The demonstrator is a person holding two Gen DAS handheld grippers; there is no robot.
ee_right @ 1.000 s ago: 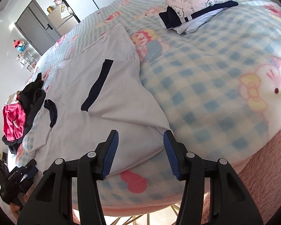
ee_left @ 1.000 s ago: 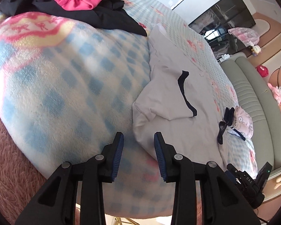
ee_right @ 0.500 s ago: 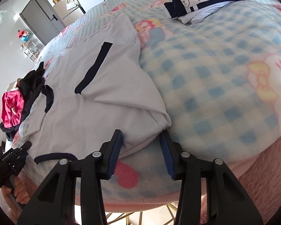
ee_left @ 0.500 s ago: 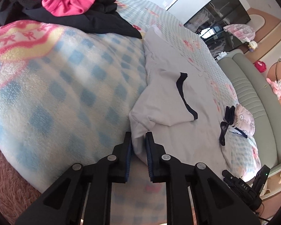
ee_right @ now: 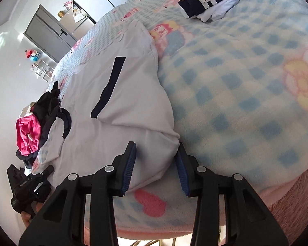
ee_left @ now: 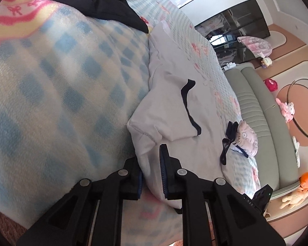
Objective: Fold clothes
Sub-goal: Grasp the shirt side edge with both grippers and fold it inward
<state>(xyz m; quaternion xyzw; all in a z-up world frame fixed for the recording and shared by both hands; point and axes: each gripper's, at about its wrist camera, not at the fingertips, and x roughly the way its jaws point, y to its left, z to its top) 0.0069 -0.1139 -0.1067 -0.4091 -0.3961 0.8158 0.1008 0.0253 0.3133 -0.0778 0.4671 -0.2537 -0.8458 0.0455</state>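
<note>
At the near edge of the bed, on its blue-checked fleece blanket, a pale grey T-shirt lies spread with both near corners between gripper jaws. The left wrist view shows what the other cannot: a grey-green sofa along the bed's far side, a dark glass cabinet beyond it, and soft toys on the floor. It also shows the left hand-held gripper, whose jaws have just been closing and now pinch a bunched fold of the shirt's corner. The right wrist view alone shows a grey cupboard against a white wall and, low at the left, a hand around the other tool's body. In it the right hand-held gripper has jaws that closed and then eased apart a little, the shirt's other corner between them; the blue pads sit against the cloth on both sides. The shirt has navy trim: one sleeve is folded in over the chest, its dark cuff band running diagonally, and a second navy-edged sleeve lies toward the left side. A heap of black and pink clothes sits at the bed's left edge; a folded pink printed stack sits toward the far right corner
</note>
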